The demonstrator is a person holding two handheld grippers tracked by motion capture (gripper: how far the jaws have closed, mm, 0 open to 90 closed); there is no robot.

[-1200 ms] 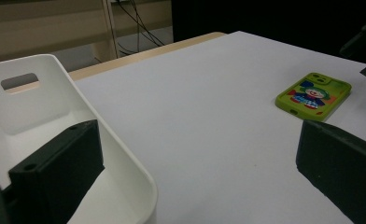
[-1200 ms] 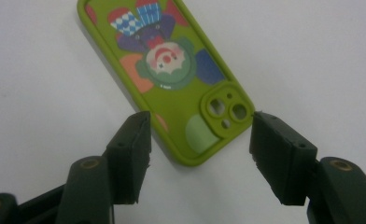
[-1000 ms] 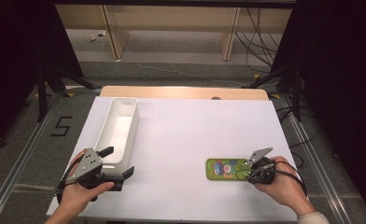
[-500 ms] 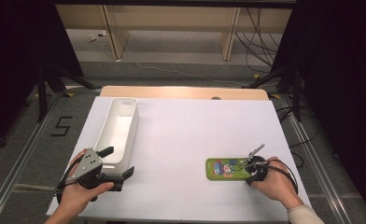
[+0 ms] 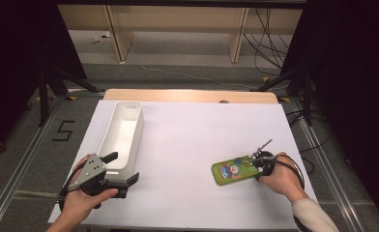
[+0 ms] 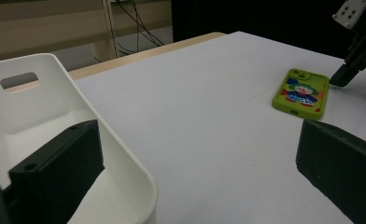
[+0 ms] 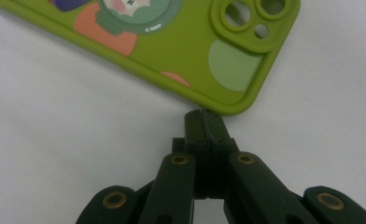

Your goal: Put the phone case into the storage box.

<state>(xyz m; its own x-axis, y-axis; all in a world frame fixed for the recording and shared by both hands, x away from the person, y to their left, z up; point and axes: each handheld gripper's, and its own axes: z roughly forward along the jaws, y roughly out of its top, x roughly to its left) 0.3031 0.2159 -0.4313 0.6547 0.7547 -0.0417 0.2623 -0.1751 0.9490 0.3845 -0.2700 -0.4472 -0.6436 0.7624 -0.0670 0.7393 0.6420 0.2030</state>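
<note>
The white table (image 5: 197,145) spreads wide before me, with open sheet between my two hands and more beyond toward its far wooden edge. The long white bin (image 5: 122,135) lies along the table's left side, its near end just ahead of my left tongs (image 5: 122,169), which I hold low and level over the near-left corner, jaws spread wide with nothing between them — in the left gripper view one jaw hangs over the bin's rim and the other over bare table. The green phone case (image 5: 233,169) lies flat near the table's right side, printed face up, well apart from the bin. My right hand (image 5: 279,179) rests low by the table's right edge, wrist bent inward, and my right tongs (image 7: 204,114) are pinched fully together, empty, their tips at the case's camera corner — whether they touch it I cannot tell. The right gripper view cuts off most of the case, and the floor around the table is dark.
</note>
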